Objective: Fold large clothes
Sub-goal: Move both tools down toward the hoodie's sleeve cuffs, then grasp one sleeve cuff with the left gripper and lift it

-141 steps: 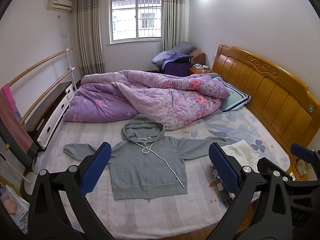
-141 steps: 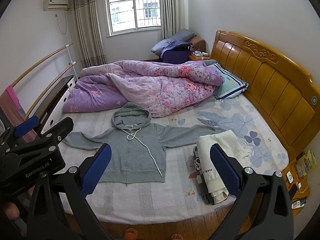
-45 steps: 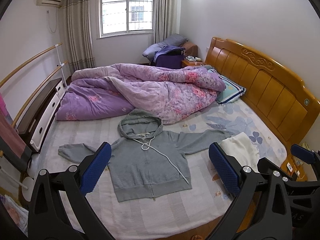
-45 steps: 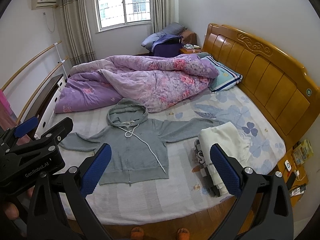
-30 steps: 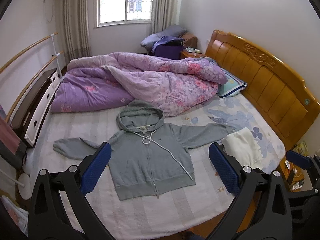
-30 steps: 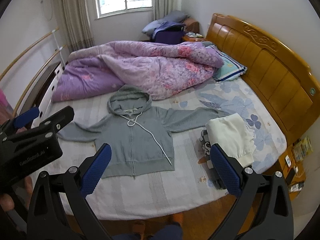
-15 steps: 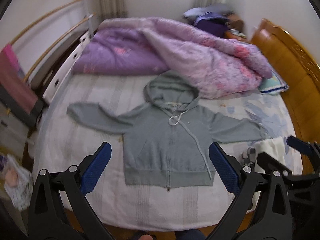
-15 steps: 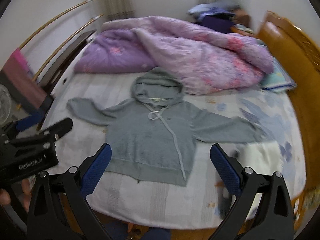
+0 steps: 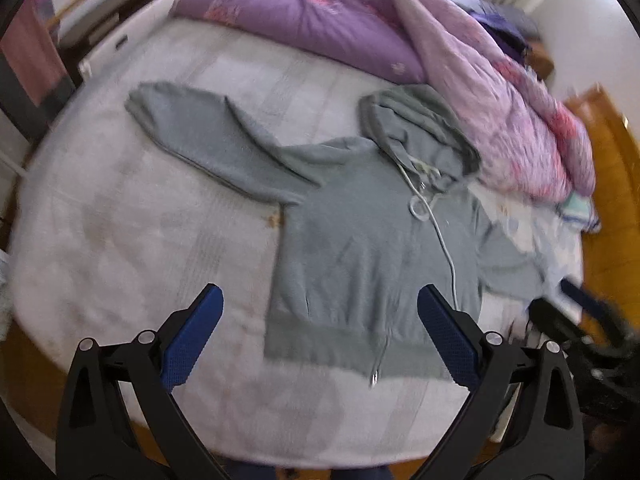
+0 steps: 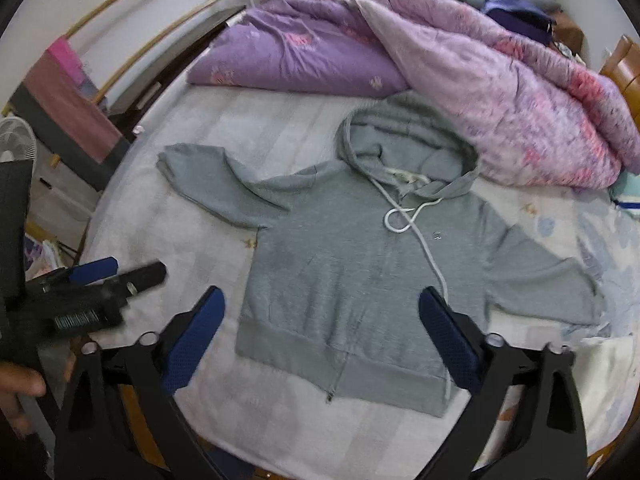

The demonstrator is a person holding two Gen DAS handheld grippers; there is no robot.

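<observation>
Item: grey zip hoodie (image 10: 352,280), laid flat and face up on the pale sheet of the bed (image 10: 200,240), both sleeves spread out to the sides, zip closed down the front, ribbed hem toward the near edge of the bed. White drawstring (image 10: 424,240) looped below the neck of the hoodie and trailing down its chest. Hood lies at the far end of the hoodie, its top touching the purple floral quilt (image 10: 480,72), which is heaped across the bed beyond the hoodie. Pale folded clothes (image 10: 608,364) just past the end of the hoodie's right-hand sleeve, at the near corner of the bed. Wooden headboard (image 9: 608,184) farther out on that same side of the hoodie, blurred. Rail with pink and dark cloth hung on it (image 10: 68,92) well beyond the hoodie's other sleeve, off the bed. Left gripper (image 9: 318,344): jaws spread wide, blue pads apart, nothing between them, above the hoodie's hem on the side of the outstretched left-hand sleeve; grasping nothing. Right gripper (image 10: 320,344): jaws wide but closing, no cloth pinched between the pads, above the hoodie's hem near the zip end. A hand (image 10: 16,392) shows at the frame edge beside the left gripper in the right wrist view.
</observation>
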